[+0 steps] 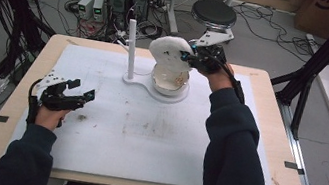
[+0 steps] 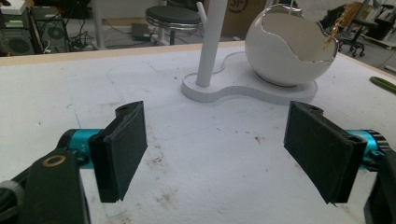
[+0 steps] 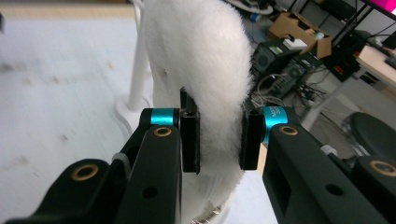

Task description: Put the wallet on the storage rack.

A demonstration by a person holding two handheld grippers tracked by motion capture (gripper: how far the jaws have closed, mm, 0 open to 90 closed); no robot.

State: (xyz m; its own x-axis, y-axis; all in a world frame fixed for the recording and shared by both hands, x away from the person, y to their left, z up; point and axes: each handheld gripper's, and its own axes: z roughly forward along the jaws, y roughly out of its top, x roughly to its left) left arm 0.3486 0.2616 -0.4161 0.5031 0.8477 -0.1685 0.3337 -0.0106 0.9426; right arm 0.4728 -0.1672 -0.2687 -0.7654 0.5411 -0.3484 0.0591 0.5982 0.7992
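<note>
Cables, computer boxes and a round stool crowd the floor beyond the bench, whose top is covered by a stained white sheet. At its far side the right hand-held gripper is clamped on a fluffy white cushion, the furry edge squeezed between its two pads, held just above the cracked-egg-shaped white bowl. That bowl sits on a white stand with an upright pole. Well apart, near the left edge, the left hand-held gripper hovers low over the sheet, jaws wide apart, nothing between them.
</note>
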